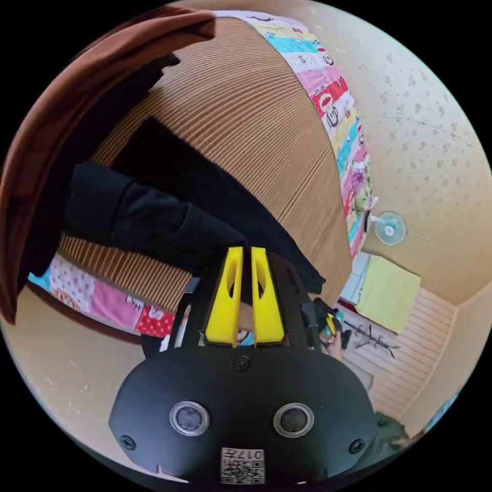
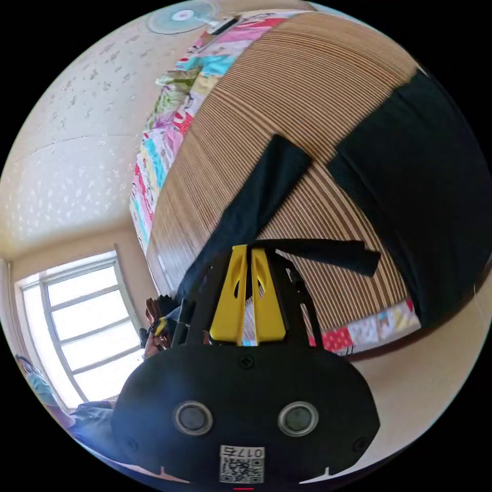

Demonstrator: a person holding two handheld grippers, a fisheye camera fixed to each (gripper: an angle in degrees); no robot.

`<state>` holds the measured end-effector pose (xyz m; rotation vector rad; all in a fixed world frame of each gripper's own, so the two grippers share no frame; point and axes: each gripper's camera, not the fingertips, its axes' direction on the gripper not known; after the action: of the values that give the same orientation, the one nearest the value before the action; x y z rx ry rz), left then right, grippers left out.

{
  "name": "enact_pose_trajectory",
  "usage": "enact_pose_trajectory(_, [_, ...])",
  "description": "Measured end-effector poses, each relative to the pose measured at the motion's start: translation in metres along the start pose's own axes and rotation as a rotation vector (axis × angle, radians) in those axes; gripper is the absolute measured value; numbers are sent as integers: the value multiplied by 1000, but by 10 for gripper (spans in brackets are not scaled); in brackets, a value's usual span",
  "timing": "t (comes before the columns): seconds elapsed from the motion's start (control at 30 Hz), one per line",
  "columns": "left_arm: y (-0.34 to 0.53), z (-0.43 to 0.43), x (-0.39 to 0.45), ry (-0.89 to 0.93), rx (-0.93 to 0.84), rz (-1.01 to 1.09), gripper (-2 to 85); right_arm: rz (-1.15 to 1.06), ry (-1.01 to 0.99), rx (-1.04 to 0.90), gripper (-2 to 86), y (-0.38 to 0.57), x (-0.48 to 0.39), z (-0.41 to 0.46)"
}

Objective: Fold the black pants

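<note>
The black pants (image 1: 154,215) lie bunched on a brown striped mat (image 1: 246,102) that covers a bed. My left gripper (image 1: 246,251) is shut on a fold of them at the mat's near edge, with black cloth between its yellow jaws. In the right gripper view one pant leg (image 2: 266,189) stretches away across the mat (image 2: 307,77). My right gripper (image 2: 249,250) is shut on a black strip (image 2: 328,255) of the pants that runs off to the right. Each view catches the other gripper small at the bed's edge: the right gripper (image 1: 330,324) and the left gripper (image 2: 160,326).
A brown garment (image 1: 46,154) hangs across the left of the left gripper view. A wide black cloth (image 2: 420,205) lies on the mat at right. A patterned sheet (image 1: 348,148) edges the bed. A fan (image 1: 390,228), a yellow-green cloth (image 1: 389,292) and a window (image 2: 82,328) stand around.
</note>
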<state>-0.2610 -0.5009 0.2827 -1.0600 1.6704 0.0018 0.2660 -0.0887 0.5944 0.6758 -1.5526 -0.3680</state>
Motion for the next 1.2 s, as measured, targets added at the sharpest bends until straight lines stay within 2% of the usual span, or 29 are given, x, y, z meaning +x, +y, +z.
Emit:
enact_pose_trajectory(0.07, [-21,7,29,-14,186,-48,-6,-22,-9,32,11,-49,-27,8])
enact_pose_trajectory(0.13, [-28,19,45,-4,265,-52,-7,-21,51,28,10,-77,-40,17])
enact_pose_trajectory(0.2, [-32,43,60,-1,254,-18,-7,-51,161,0,9,-94,-52,34])
enact_pose_trajectory(0.27, [-32,87,81,-13,149,113,-7,-84,287,-88,8,-104,-63,72])
enact_pose_trajectory(0.4, [-13,164,105,-52,-105,394,-6,-223,336,-303,6,-97,-67,141])
enact_pose_trajectory(0.5, [13,229,102,-300,-337,506,-5,-253,456,-516,6,-72,-46,198])
enact_pose_trajectory(0.53, [25,244,98,-367,-368,543,-5,-285,450,-501,6,-59,-40,201])
enact_pose_trajectory(0.63, [38,246,92,-369,-333,541,-4,-260,386,-437,5,-30,-18,180])
enact_pose_trajectory(0.83, [53,257,87,-450,-421,519,-5,-115,274,-531,10,47,50,147])
enact_pose_trajectory(0.97, [59,254,70,-422,-446,372,-5,-34,96,-688,24,72,96,129])
enact_pose_trajectory(1.03, [64,245,64,-381,-415,328,-5,-41,42,-639,38,70,104,106])
enact_pose_trajectory(1.2, [86,214,46,-270,-286,222,-6,64,-28,-270,97,32,122,24])
